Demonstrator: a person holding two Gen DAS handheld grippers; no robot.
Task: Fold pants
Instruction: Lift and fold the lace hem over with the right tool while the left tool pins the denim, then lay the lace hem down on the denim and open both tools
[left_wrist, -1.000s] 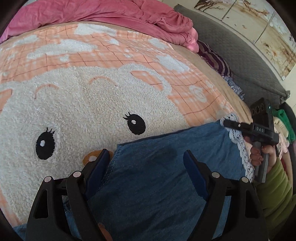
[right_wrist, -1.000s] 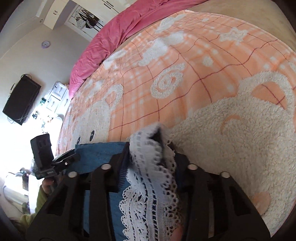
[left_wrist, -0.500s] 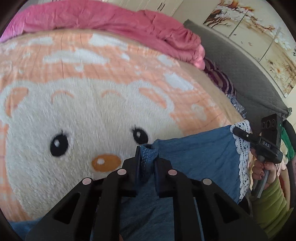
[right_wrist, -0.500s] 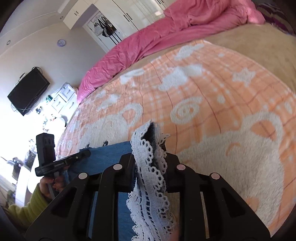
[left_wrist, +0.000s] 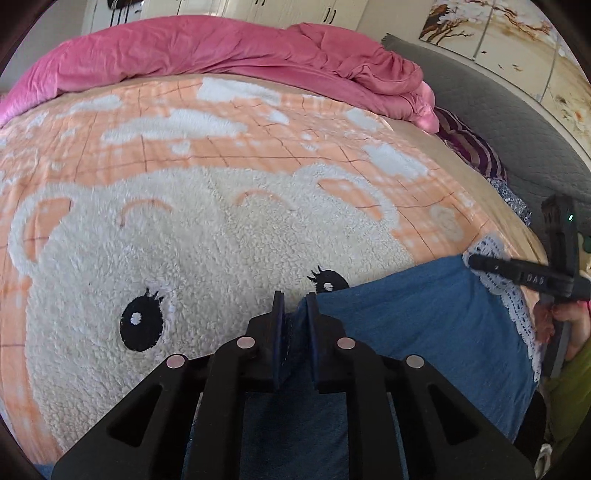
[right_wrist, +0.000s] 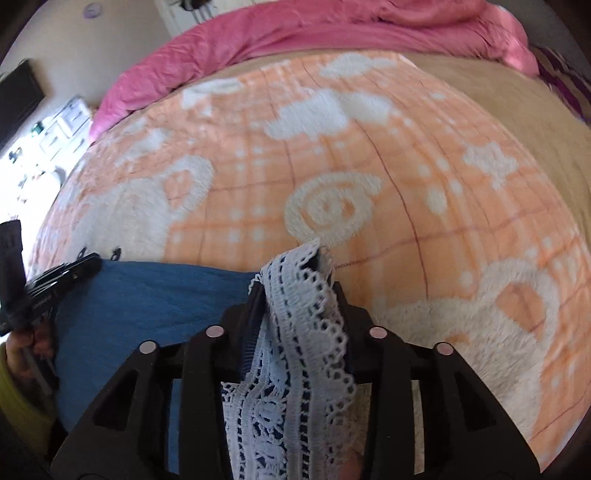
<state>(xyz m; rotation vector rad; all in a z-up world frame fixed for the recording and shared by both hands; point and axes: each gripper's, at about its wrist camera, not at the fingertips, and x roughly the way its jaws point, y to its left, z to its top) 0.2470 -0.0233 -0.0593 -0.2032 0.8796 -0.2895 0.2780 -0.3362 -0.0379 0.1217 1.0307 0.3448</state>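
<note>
Left hand-held gripper (left_wrist: 294, 317) sat at six o'clock in its own view, its jaws pinched tight on a fold of the blue pants (left_wrist: 424, 325), whose stitched edge rose between the pads. At nine o'clock from it lay the white fleecy bear face of the blanket (left_wrist: 184, 240), one black eye just beside the left finger and the other eye touching the pants' top edge at twelve o'clock from the pads. The pants spread flat on the bed from the jaws toward three o'clock, ending in a white lace hem (left_wrist: 517, 310). At three o'clock the right hand-held gripper (left_wrist: 476, 261) reached in over that lace, held by a hand (left_wrist: 565, 321) with a green sleeve below it. A pink duvet (left_wrist: 221, 51) was heaped along the far edge at twelve o'clock.

In the right wrist view, the left hand-held gripper (right_wrist: 94, 263) showed at nine o'clock on the pants' corner. The blue cloth (right_wrist: 155, 295) ran toward the centre. There the right hand-held gripper (right_wrist: 299, 291) had the lace hem (right_wrist: 299, 332) between its pads, bunched and standing up; its jaws had just been opening a little, still gripping the lace. The orange checked blanket (right_wrist: 406, 166) filled the rest toward three o'clock.
</note>
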